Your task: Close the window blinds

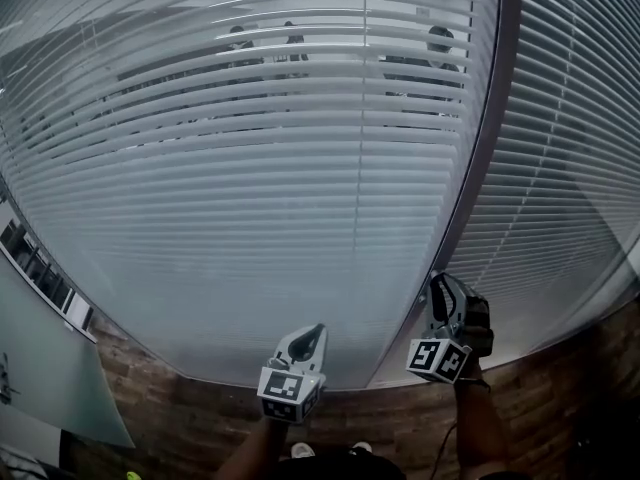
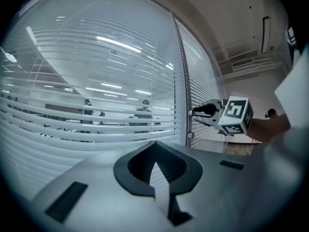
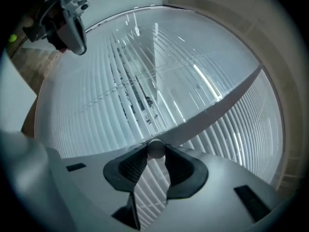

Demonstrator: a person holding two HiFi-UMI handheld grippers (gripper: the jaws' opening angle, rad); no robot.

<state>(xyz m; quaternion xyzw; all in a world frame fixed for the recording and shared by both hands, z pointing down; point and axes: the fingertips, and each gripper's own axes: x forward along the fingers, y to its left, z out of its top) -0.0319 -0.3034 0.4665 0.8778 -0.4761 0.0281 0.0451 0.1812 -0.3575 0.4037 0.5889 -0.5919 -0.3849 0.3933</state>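
Blinds (image 1: 250,168) look light and easily bent; the stiff knob (image 3: 155,147) at the frame (image 1: 482,188) seems the hold, pinched by right gripper (image 3: 155,154); left gripper (image 2: 155,148) pressed together.

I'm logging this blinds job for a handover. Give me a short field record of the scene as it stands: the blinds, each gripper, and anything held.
blinds: horizontal slats, partly open near the top
seen through: people behind the upper slats
frame post: dark, between two blind panels
right gripper: at the post, jaws closed on a round grey knob
left gripper: jaws together, nothing between them, touching nothing
task state: slats not yet fully closed
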